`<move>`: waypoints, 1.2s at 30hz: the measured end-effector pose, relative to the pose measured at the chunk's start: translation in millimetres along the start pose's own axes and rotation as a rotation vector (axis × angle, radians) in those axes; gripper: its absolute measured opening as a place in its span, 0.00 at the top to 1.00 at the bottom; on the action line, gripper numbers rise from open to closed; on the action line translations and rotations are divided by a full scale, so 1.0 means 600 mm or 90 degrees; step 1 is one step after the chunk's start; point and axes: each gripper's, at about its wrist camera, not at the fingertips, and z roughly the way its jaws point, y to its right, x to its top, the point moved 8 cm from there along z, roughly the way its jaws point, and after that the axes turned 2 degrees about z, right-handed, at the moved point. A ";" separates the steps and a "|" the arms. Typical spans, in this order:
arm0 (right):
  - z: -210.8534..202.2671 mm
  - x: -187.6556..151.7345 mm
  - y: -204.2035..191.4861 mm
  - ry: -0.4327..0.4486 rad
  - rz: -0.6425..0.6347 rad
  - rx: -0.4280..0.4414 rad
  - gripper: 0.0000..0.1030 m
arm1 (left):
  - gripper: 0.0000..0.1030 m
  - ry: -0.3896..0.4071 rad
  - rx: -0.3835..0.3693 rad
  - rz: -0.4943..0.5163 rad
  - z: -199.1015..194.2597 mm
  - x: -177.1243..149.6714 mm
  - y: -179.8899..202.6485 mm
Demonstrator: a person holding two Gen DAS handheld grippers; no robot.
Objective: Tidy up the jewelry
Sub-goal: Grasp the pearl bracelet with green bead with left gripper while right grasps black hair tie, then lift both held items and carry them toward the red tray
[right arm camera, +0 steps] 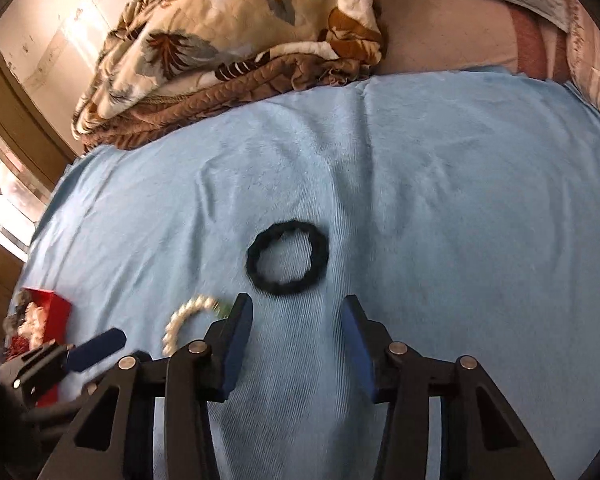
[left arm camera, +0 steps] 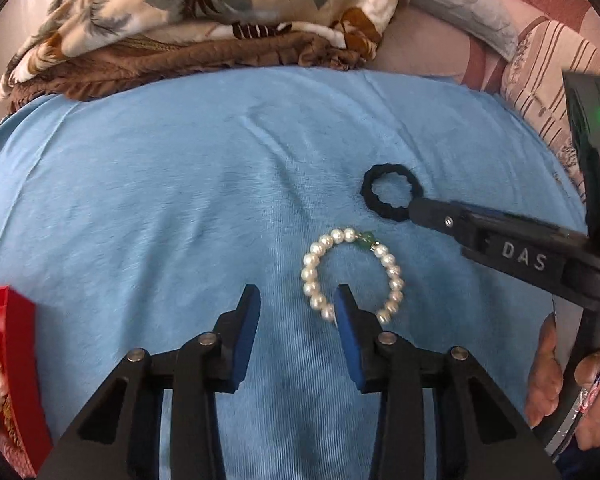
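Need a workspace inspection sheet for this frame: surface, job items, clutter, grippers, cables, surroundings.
Surface: blue cloth, lightly wrinkled, spread over a bed.
Job's things: pearl bracelet with a green bead lying flat; black ring-shaped band beside it, apart; red box at the left edge.
Clutter: nothing seen on the cloth.
Grippers: left gripper open, its right finger over the bracelet's loop; right gripper open, just short of the black band, nothing between the fingers.
Cables: nothing seen.
Surroundings: floral blanket bunched behind the cloth; striped pillow at right.
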 end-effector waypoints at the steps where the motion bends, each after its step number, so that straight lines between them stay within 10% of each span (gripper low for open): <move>1: 0.007 0.004 0.000 -0.002 -0.003 -0.005 0.51 | 0.64 -0.005 -0.005 -0.003 0.011 0.003 0.000; 12: 0.044 0.028 -0.001 0.017 -0.069 -0.097 0.64 | 0.64 0.027 0.014 0.012 0.036 0.016 0.010; 15: 0.042 0.026 -0.003 0.031 -0.091 -0.131 0.74 | 0.91 0.039 0.052 0.035 0.035 0.013 0.016; 17: 0.038 0.026 0.002 0.034 -0.088 -0.143 0.84 | 0.90 0.035 0.046 0.034 0.030 0.009 0.019; 36: -0.089 -0.041 0.013 0.058 -0.020 -0.079 0.96 | 0.91 0.078 0.001 -0.026 -0.133 -0.052 -0.027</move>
